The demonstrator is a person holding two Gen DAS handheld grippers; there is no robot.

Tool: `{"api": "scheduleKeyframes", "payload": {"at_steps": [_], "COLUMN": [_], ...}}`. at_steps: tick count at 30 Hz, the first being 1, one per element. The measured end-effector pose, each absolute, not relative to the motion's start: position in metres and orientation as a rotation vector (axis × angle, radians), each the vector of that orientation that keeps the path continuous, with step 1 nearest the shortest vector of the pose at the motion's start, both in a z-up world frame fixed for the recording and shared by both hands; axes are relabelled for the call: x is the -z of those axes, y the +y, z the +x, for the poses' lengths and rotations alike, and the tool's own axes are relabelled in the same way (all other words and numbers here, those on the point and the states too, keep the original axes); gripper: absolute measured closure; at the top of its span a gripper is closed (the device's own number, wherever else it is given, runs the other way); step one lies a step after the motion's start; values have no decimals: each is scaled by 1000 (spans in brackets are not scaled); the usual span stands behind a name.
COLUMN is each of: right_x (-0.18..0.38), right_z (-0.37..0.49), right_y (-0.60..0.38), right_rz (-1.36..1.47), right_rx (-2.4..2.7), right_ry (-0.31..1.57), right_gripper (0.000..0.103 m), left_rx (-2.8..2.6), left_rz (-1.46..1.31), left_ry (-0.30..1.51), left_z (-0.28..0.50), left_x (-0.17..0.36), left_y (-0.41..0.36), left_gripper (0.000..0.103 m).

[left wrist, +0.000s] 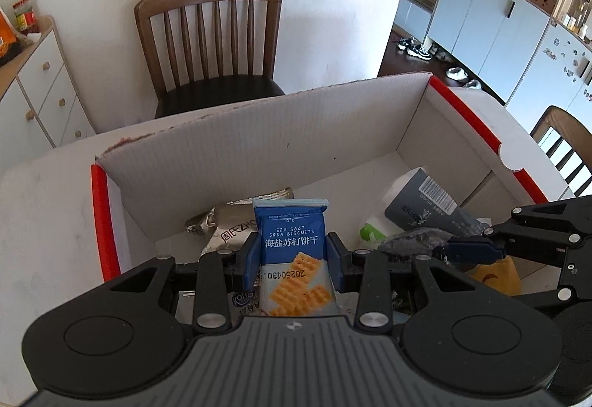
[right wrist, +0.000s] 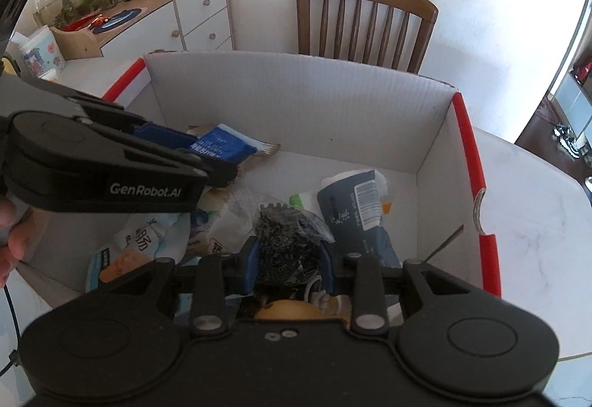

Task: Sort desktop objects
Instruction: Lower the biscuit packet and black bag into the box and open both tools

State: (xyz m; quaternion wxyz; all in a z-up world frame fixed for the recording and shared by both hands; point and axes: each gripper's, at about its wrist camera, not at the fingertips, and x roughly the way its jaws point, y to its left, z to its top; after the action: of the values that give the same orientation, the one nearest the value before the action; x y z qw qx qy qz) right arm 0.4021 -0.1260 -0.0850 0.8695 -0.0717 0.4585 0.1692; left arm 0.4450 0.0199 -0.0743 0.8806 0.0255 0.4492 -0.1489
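Observation:
My left gripper (left wrist: 293, 259) is shut on a blue soda biscuit packet (left wrist: 292, 244) and holds it over the open cardboard box (left wrist: 259, 133). It also shows in the right wrist view (right wrist: 192, 148), with the biscuit packet (right wrist: 222, 146) sticking out of it. My right gripper (right wrist: 288, 259) is shut on a clear bag of small black parts (right wrist: 286, 240), low inside the box (right wrist: 296, 100). In the left wrist view the right gripper (left wrist: 462, 248) comes in from the right with the bag (left wrist: 410, 240).
Inside the box lie a dark grey bottle with a barcode (right wrist: 360, 207), a silver snack pouch (left wrist: 225, 225), a yellow item (left wrist: 494, 272) and other packets (right wrist: 137, 248). The box stands on a white table (right wrist: 536, 192). A wooden chair (left wrist: 211, 37) stands behind it, a white drawer cabinet (right wrist: 199, 18) to the left.

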Motion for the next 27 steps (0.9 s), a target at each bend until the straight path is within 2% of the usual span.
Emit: {"api": "scheduleKeyframes", "payload": {"at_steps": [7, 11, 12, 13, 14, 15, 21, 27], "right_x": [89, 87, 86, 85, 84, 83, 77, 69], "right_z": [405, 404, 403, 402, 400, 398, 393, 388], "right_y": [-127, -125, -125, -124, -124, -123, -126, -135], "right_rz": [-144, -147, -146, -146, -147, -147, -132, -121], "right_rx": [-351, -364, -370, -375, -381, -385, -398, -396], "right_ry": [971, 963, 962, 959, 950, 945, 937, 915], "right_gripper": [66, 56, 54, 48, 44, 44, 43, 41], "left_rx": [308, 305, 303, 302, 300, 298, 305, 314], "left_rz": [41, 27, 23, 21, 21, 23, 20, 10], "left_ry": [945, 957, 960, 959, 957, 957, 943, 915], "left_z": [446, 447, 447, 446, 446, 445, 441, 432], "left_x": [75, 77, 77, 77, 77, 77, 72, 61], "left_y": [21, 22, 23, 23, 23, 23, 22, 22], "left_gripper": [66, 65, 63, 61, 55, 49, 39, 37]}}
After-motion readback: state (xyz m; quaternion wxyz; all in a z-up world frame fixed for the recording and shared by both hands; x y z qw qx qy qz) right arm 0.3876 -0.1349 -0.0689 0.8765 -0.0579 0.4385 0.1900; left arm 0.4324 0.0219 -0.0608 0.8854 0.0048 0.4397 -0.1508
